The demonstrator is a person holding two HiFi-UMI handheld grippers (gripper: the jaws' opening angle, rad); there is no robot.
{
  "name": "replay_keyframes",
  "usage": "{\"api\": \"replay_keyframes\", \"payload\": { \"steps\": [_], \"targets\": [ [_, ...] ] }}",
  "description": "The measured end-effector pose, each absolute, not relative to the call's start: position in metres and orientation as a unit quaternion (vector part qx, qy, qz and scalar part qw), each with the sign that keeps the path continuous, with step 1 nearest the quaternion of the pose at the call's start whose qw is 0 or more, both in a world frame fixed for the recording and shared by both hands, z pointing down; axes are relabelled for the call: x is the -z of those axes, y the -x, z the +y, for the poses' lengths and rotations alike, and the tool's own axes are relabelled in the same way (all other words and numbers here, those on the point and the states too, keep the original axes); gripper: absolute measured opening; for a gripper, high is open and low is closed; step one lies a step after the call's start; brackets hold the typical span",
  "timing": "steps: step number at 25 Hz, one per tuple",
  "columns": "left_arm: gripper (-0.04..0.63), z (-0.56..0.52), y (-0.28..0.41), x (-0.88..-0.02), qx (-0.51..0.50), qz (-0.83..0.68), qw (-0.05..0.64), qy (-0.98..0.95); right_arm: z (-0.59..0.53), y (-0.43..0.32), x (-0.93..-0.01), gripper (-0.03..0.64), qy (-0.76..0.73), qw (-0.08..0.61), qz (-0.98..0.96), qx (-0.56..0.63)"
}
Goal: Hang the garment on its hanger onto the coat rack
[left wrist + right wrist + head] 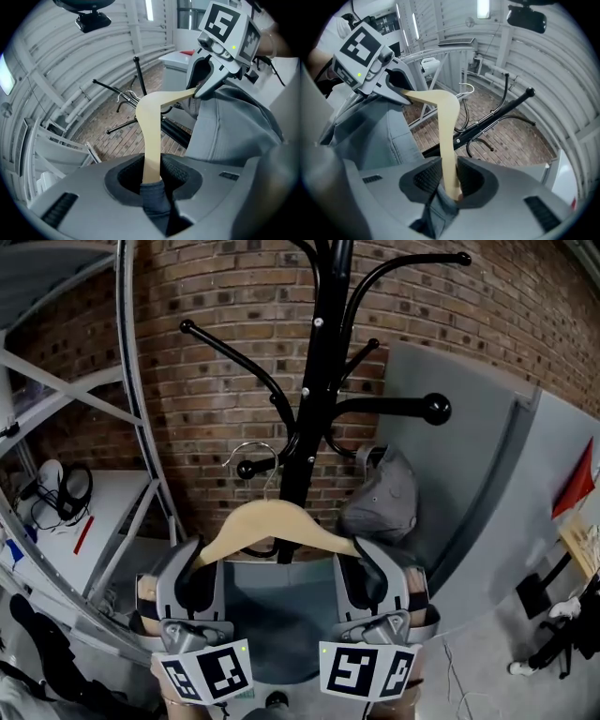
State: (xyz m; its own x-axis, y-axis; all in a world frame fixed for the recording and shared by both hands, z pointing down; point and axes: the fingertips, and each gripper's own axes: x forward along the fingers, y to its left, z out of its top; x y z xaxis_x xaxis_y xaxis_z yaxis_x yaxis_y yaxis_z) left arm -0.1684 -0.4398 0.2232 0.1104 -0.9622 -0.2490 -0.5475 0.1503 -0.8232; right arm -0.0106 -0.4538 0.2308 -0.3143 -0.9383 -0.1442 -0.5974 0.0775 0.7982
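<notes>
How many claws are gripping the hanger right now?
2: left claw on the hanger at its left end, right claw at its right end, garment fabric pinched too.

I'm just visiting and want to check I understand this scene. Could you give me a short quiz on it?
1. True or false: the left tongs and right tongs both clamp the wooden hanger.
2. The wall behind the coat rack is: A brick, B tiled, C glass?
3. What colour is the garment on the hanger?
Key: 1 true; 2 A; 3 grey.
</notes>
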Motion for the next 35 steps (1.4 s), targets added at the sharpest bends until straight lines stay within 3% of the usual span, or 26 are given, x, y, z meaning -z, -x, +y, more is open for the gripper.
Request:
{"api": "replay_keyframes", "payload": {
  "steps": [28,35],
  "targets": [
    [0.098,-0.543,0.168,-0.292,0.261,0.567,0.383,0.681,-0.542,0.010,-0.296,0.104,-0.566,0.297,-0.694,0.331],
    [0.098,-0.545,0.163,-0.296,0.249,0.563,0.398,0.680,-0.547,0.006,-0.305,0.106,-0.567,0.301,-0.700,0.312]
  ]
}}
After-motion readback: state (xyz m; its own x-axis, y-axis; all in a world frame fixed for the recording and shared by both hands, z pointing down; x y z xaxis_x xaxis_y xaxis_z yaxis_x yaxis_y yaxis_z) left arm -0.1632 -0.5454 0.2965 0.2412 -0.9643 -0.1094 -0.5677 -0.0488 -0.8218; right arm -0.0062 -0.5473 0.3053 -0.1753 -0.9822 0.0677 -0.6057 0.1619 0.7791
